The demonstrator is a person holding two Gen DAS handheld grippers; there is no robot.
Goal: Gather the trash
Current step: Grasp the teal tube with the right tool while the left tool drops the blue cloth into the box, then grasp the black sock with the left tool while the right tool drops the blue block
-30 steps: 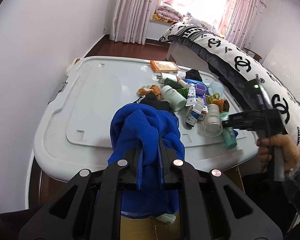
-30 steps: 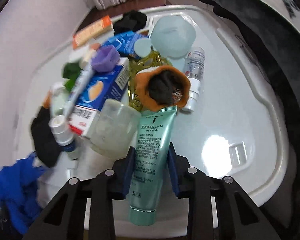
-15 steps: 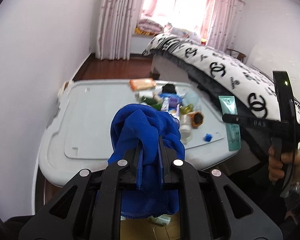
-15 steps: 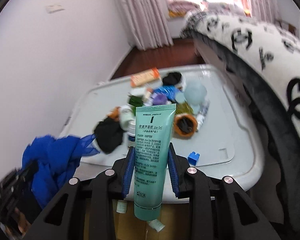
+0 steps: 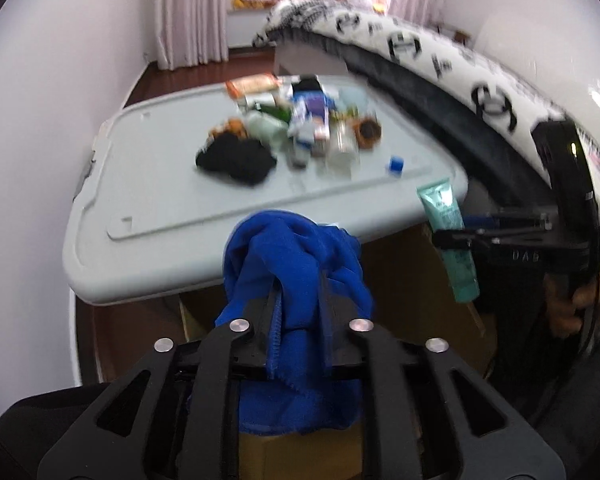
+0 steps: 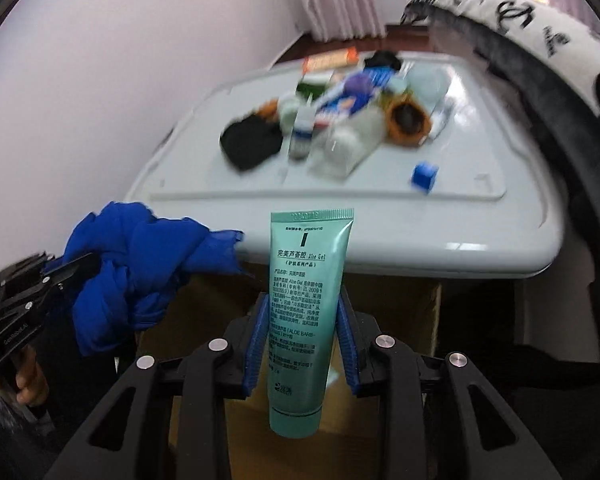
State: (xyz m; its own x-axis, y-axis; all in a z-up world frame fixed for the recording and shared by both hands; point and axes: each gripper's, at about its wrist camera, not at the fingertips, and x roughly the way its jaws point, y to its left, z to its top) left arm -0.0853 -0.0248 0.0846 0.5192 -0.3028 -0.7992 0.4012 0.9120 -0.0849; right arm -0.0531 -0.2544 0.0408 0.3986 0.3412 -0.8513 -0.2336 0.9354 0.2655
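Your left claw [image 5: 298, 300] has just been easing apart, yet the blue cloth [image 5: 296, 256] sits bunched between its fingers, draped over them — whether the pads grip it, you can't tell. Your right claw [image 6: 303, 322] has also just been loosening; the green aloe gel tube [image 6: 306, 300] stands upright between its blue pads [image 6: 256, 344], a sliver of gap showing each side. Both hang over an open cardboard box [image 6: 400, 312], just off the near edge of the grey worktop [image 6: 420, 228] — remaining clutter [image 6: 340, 120] heaped mid-worktop, a blue block [image 6: 424, 176] apart from it.
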